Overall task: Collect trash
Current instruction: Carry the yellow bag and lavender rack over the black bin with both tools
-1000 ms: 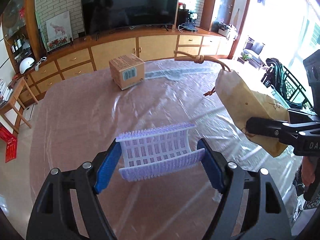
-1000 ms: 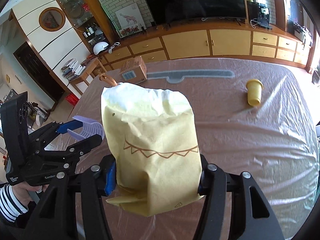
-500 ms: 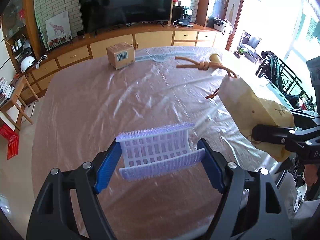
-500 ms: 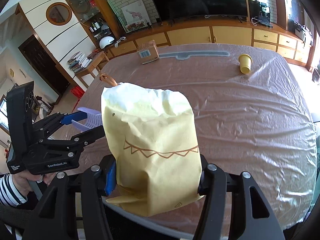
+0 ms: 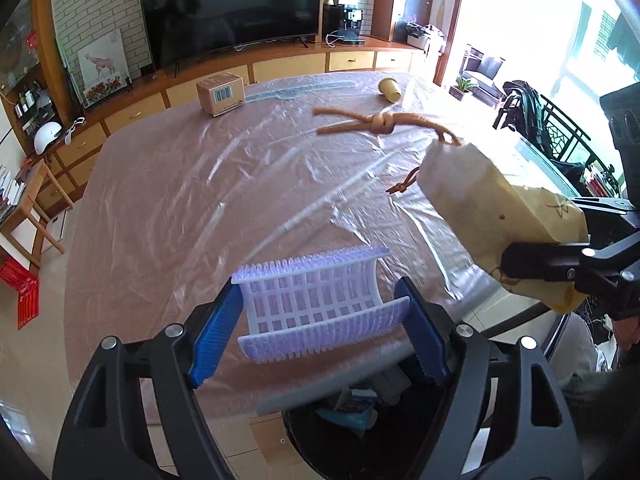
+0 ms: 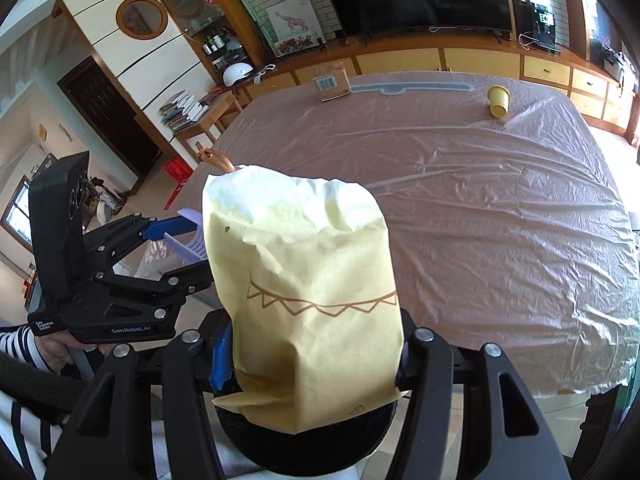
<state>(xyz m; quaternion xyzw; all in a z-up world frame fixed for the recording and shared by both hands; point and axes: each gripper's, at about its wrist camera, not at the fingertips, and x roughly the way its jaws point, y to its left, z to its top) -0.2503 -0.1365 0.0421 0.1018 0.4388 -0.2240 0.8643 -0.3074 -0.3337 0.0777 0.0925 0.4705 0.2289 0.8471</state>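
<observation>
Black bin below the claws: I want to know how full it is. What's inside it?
Inside the black bin, the left wrist view shows a blue-and-white packet and something pale. The left claw and lavender plastic piece cover the rest.

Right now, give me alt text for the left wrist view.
The left tool clamps a lilac plastic grid piece above a black trash bin at the table's edge. At right, the right tool holds a tan paper bag.

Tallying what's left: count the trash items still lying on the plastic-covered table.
2: a brown cardboard box at the far edge, a yellow paper cup tipped over far right. More may be hidden.
</observation>
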